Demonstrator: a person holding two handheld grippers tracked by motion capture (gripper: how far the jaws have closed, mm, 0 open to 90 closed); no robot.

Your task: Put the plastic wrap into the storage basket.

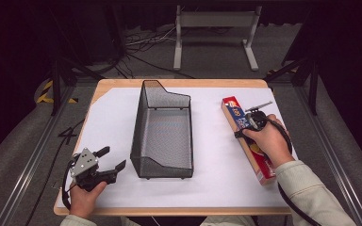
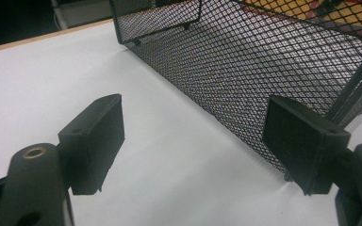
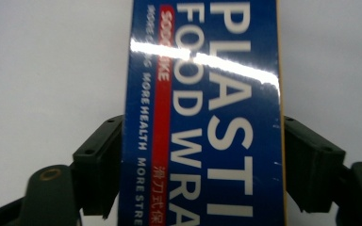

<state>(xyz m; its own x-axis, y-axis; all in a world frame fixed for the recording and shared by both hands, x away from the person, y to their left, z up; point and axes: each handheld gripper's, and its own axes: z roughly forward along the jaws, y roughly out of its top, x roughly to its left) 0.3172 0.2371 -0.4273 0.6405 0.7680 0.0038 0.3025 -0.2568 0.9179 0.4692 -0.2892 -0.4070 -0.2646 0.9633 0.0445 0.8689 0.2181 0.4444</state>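
- Blue-and-red cardboard, a long plastic food wrap box [image 1: 246, 140], lies flat on the white sheet at the desk's right side, well apart from the black mesh basket [image 1: 162, 134] in the middle.
- Right claw [image 3: 202, 165] straddles the box, a jaw against each long side (seemingly clamped, though a firm squeeze is hard to confirm).
- Judged step: the grasp; next would likely be a level lift toward the basket.
- Left claw [image 2: 193, 141] hovers with jaws apart, holding nothing, beside the basket's near corner.
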